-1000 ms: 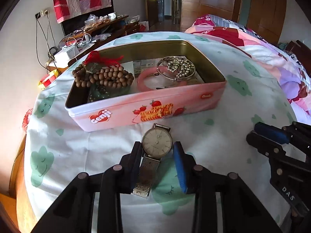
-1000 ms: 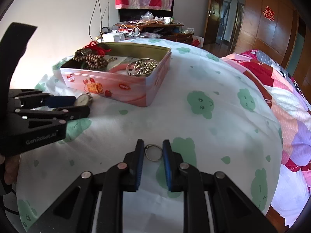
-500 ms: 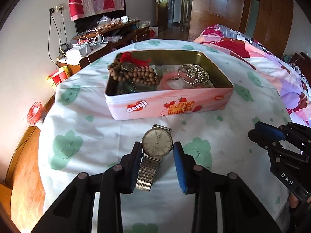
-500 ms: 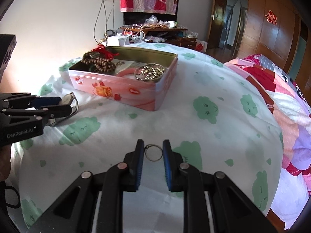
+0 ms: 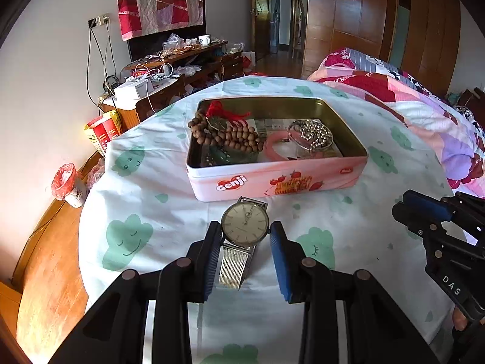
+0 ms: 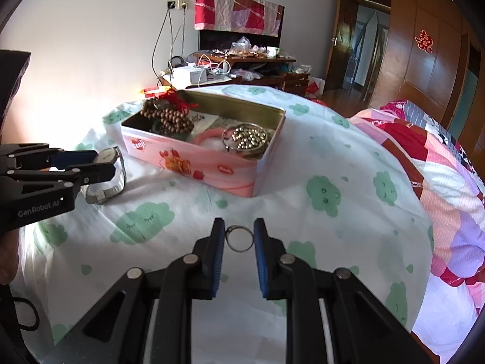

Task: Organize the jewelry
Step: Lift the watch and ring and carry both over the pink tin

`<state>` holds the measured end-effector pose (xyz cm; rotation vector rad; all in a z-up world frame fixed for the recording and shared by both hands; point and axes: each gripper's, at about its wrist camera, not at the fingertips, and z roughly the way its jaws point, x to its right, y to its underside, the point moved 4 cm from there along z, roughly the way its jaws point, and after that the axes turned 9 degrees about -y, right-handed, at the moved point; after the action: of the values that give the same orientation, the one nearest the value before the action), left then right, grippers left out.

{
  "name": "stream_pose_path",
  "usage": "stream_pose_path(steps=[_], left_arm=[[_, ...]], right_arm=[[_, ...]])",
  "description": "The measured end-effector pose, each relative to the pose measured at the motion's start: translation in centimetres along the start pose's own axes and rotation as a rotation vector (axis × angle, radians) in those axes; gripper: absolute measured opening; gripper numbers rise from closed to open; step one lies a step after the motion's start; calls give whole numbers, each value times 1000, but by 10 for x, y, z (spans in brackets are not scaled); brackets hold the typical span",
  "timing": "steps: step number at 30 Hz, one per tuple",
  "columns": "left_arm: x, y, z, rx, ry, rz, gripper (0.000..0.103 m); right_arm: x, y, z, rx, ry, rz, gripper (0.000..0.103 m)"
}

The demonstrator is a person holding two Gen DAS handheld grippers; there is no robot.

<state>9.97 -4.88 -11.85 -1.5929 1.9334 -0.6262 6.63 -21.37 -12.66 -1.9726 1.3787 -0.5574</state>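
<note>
My left gripper (image 5: pixel 245 236) is shut on a silver wristwatch (image 5: pixel 245 224) with a mesh band and holds it above the table, in front of the pink tin (image 5: pixel 272 179). The watch also shows in the right wrist view (image 6: pixel 109 176), hanging from the left gripper (image 6: pixel 100 163). My right gripper (image 6: pixel 239 239) is shut on a small metal ring (image 6: pixel 240 239), lifted off the cloth. The tin (image 6: pixel 212 166) holds wooden beads (image 5: pixel 227 138), a pink bangle (image 5: pixel 275 148) and a silver bead bracelet (image 5: pixel 312 135).
The round table wears a white cloth with green clouds (image 5: pixel 130 239). A bed with a pink quilt (image 6: pixel 439 163) lies on the right. A cluttered desk (image 5: pixel 169 66) stands against the far wall. My right gripper shows at the left wrist view's right edge (image 5: pixel 424 212).
Both grippers have risen and drawn back from the tin, each carrying its item. The watch has left the cloth and now hangs in the air.
</note>
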Motion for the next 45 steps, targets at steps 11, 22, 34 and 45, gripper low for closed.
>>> stream_pose_path(steps=[11, 22, 34, 45], left_arm=[[-9, -13, -9, 31, -5, -23, 34], [-17, -32, -15, 63, -22, -30, 34], [-17, -60, -17, 107, -44, -9, 34], [-16, -85, -12, 134, -69, 6, 34]], right_arm=[[-9, -16, -4, 27, -2, -38, 21], [-12, -39, -6, 55, 11, -78, 21], [-8, -69, -7, 93, 31, -114, 21], [-4, -91, -1, 115, 41, -131, 21]])
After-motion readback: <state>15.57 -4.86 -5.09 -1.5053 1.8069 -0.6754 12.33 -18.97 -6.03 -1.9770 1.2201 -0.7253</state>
